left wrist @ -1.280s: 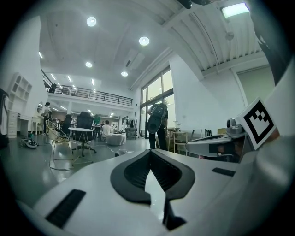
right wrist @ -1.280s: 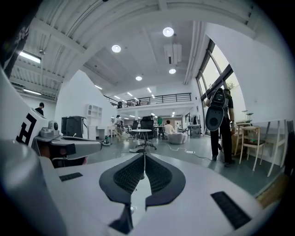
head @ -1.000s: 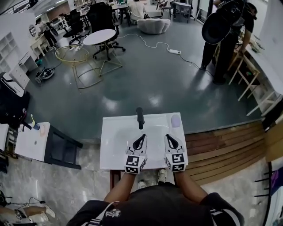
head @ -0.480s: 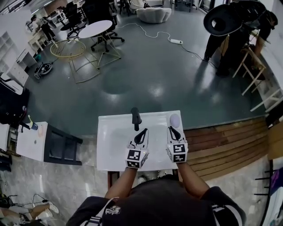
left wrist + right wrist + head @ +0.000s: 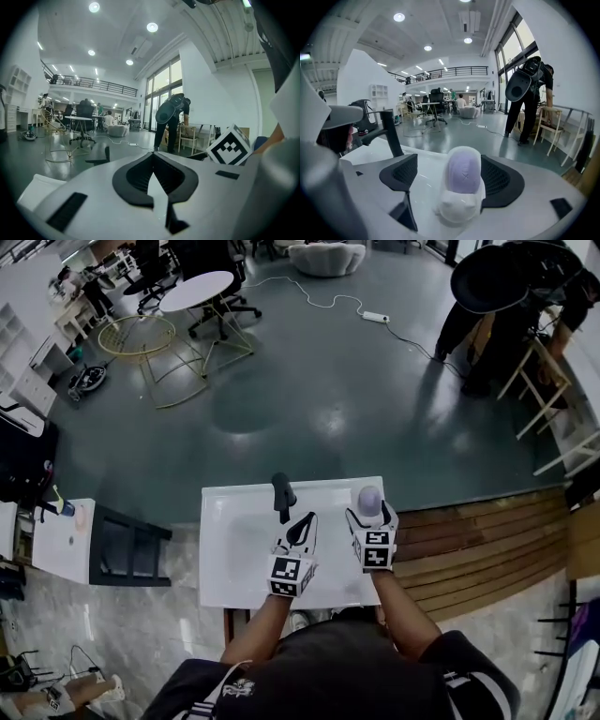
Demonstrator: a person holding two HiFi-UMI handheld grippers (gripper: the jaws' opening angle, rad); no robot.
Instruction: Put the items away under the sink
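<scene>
A white sink unit (image 5: 230, 563) carries a black faucet (image 5: 280, 495) at its back edge. A small rounded item, lavender on top and white below (image 5: 369, 498), stands at the sink's back right corner. My right gripper (image 5: 370, 513) has just been opening and is open, with this item (image 5: 463, 180) between its jaws; the left pad (image 5: 401, 174) stands apart from it, and the right pad sits close beside it. My left gripper (image 5: 302, 524) is shut and holds nothing, hovering over the basin just right of the faucet (image 5: 98, 154).
A wooden platform (image 5: 469, 554) adjoins the sink on the right. A white side table (image 5: 61, 540) with a small bottle and a dark rack (image 5: 131, 549) stand at the left. A person (image 5: 497, 306) bends over wooden stools far right. A round table and chairs stand far back.
Both grippers moved forward over the sink. The right one reached the lavender item at the back right corner and opened its jaws round it. The left one stayed shut.
</scene>
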